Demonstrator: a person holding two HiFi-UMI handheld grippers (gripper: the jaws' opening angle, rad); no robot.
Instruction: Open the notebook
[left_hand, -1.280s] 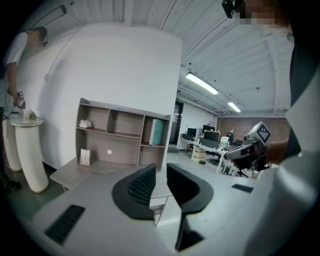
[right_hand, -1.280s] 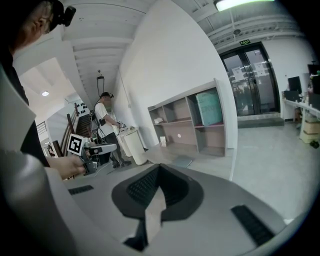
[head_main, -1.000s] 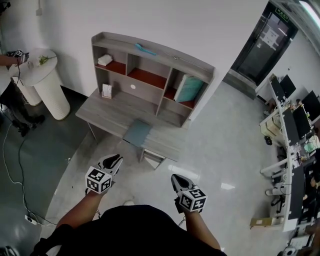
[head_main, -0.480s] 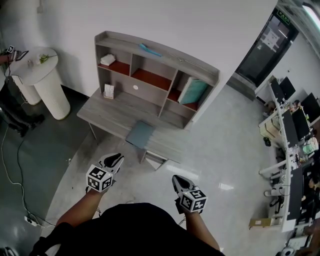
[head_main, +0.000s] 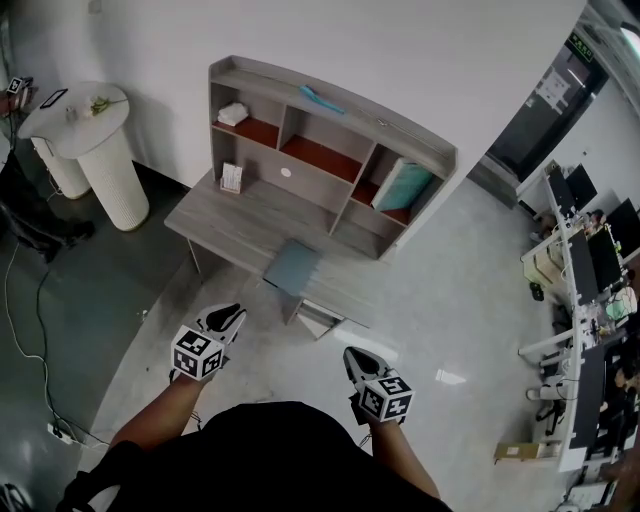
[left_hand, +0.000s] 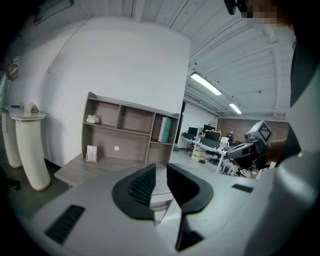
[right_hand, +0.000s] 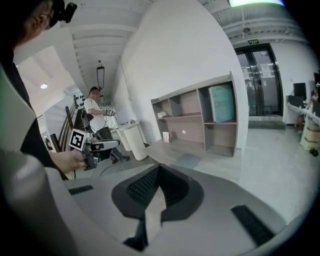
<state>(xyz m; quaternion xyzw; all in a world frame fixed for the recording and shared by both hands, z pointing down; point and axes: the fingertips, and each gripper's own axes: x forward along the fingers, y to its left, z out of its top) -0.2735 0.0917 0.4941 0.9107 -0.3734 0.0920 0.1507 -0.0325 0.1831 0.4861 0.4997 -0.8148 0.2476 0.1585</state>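
The notebook (head_main: 292, 267) is a flat blue-grey cover lying closed near the front edge of the grey desk (head_main: 232, 222); in the right gripper view the notebook (right_hand: 187, 160) shows beyond the jaws. Both grippers hang over the floor, well short of the desk. My left gripper (head_main: 232, 312) holds its jaws a narrow gap apart with nothing between them (left_hand: 161, 167). My right gripper (head_main: 352, 353) has its jaws together and empty (right_hand: 159, 167). Each gripper shows in the other's view: the left gripper (right_hand: 95, 146) and the right gripper (left_hand: 245, 149).
A shelf unit (head_main: 330, 130) stands on the desk's back, holding a teal book (head_main: 405, 187), a small card (head_main: 231, 177) and a white item (head_main: 233, 113). A white round pedestal table (head_main: 100, 150) stands at left, with a cable (head_main: 30, 330) on the floor. Office desks (head_main: 580, 300) fill the right.
The desk has slid a little to the right in the head view as I moved towards it. Both grippers keep the same pose in front of me, jaws unchanged.
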